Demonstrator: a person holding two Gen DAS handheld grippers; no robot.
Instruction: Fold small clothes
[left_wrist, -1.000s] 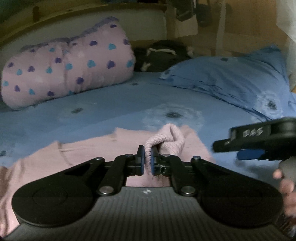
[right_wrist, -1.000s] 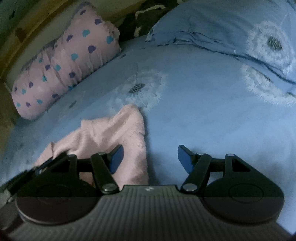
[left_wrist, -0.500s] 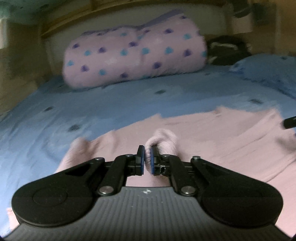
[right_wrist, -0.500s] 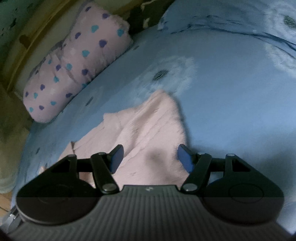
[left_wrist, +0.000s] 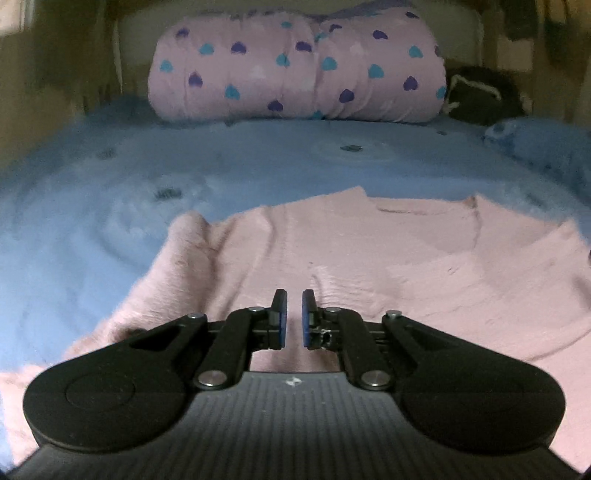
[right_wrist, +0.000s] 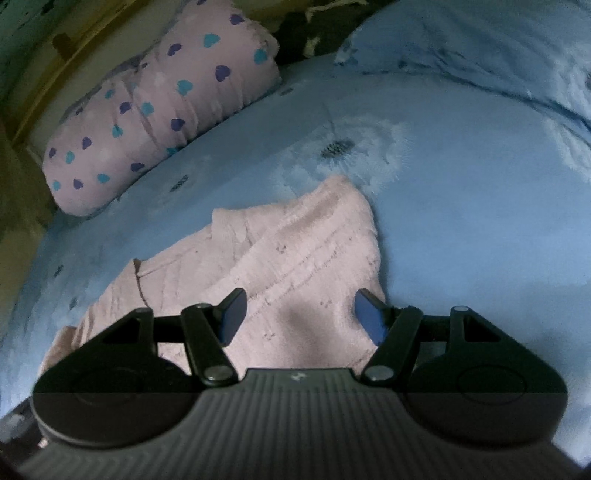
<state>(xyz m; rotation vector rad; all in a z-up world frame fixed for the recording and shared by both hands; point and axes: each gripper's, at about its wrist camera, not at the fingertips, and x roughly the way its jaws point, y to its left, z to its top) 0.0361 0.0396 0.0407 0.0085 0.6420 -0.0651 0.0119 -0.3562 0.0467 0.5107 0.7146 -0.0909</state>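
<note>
garment: one pink knit top (left_wrist: 369, 258) spread rumpled mid-bed on the blue sheet (left_wrist: 92, 206) | left hand-held gripper (left_wrist: 294, 317): closed to a narrow gap, nothing visibly pinched, over the top | right hand-held gripper (right_wrist: 299, 314): wide, empty, above the top's edge | head of bed: one heart-print pillow (left_wrist: 295, 62), one blue pillow (right_wrist: 461, 40), one dark bundle (left_wrist: 480, 96)

The room was dim and bluish in both my views. The bed (left_wrist: 258, 177) smeared with blur toward nine o'clock, fisheye bending bowed every edge, and my right claw (right_wrist: 299, 314) cast a soft shadow on the pink garment (right_wrist: 295, 258).
</note>
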